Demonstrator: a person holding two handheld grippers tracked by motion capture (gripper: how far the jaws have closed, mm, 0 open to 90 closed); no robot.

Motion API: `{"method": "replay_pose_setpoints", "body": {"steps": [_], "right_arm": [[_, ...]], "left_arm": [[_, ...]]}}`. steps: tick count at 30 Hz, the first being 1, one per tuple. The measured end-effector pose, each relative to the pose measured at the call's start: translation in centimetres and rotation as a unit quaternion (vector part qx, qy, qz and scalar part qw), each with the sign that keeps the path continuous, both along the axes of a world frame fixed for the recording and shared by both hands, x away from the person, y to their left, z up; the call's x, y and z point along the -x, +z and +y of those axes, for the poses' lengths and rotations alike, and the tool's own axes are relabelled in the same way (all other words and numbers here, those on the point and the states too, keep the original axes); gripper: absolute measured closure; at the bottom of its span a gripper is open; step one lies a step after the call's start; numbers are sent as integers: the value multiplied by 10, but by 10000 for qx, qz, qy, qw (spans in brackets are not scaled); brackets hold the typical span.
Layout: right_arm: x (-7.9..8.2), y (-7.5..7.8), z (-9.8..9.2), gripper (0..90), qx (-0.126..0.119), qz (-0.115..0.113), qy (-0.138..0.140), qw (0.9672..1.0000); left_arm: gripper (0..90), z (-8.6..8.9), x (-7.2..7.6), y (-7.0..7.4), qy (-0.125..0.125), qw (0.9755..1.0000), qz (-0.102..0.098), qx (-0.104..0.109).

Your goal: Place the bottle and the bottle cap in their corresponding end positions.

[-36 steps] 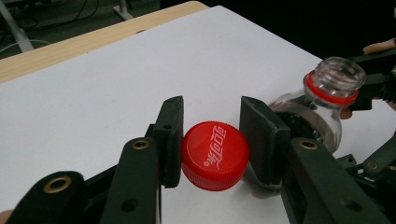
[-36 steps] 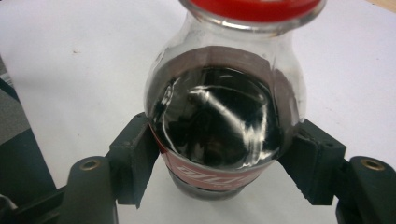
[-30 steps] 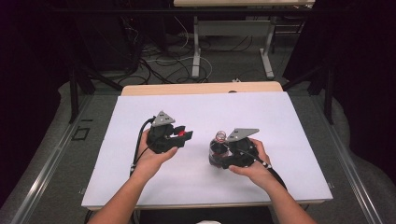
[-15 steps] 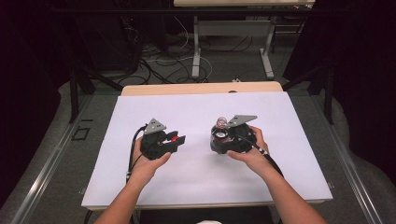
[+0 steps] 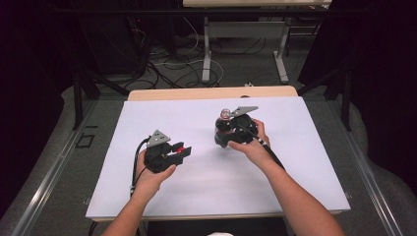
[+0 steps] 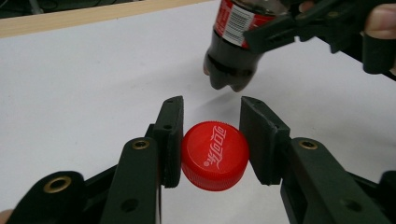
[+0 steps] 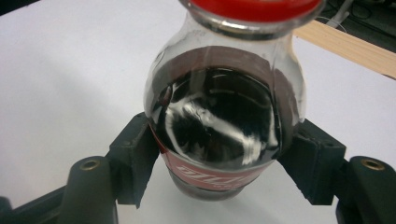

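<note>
A red bottle cap sits between the pads of my left gripper, which is shut on it just over the white sheet; from above the cap shows at the left gripper's tip. My right gripper is shut on a small cola bottle around its red label. The bottle holds dark liquid and has a red band at its neck. In the left gripper view the bottle hangs tilted, base just off the sheet. In the high view the right gripper holds the bottle right of centre.
A white sheet covers the table, whose wooden far edge is bare. Beyond it stand desk legs and loose cables on the floor. A metal rail runs along the left side.
My right hand has carried the bottle away from the person, toward the table's far side. My left hand has drifted slightly to the near left and lower, cap still gripped.
</note>
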State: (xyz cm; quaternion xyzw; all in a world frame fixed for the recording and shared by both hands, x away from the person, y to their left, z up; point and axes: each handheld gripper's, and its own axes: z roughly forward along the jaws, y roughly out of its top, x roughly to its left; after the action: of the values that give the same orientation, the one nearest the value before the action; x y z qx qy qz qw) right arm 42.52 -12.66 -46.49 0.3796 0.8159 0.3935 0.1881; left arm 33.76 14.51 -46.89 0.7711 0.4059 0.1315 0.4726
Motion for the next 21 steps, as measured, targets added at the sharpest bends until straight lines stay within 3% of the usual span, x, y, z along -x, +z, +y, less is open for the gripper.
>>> {"method": "replay_pose_setpoints", "body": {"steps": [6,11,14,19,21], "right_arm": [[-18,-8,11,317,-32,35,-212,9998],[-27,-19,20,316,58,40,-235,9997],[-31,-27,25,316,62,6,-201,9998],[-31,-36,27,313,167,235,-189,9994],[-30,-40,27,303,59,120,-198,9997]], "left_arm": [[613,0,0,-3,31,10000,8,17],[613,0,-2,-5,13,10000,67,13],[613,0,-1,-7,52,10000,58,18],[613,0,-2,-8,30,10000,68,-10],[613,0,-2,-9,50,9999,108,-11]]}}
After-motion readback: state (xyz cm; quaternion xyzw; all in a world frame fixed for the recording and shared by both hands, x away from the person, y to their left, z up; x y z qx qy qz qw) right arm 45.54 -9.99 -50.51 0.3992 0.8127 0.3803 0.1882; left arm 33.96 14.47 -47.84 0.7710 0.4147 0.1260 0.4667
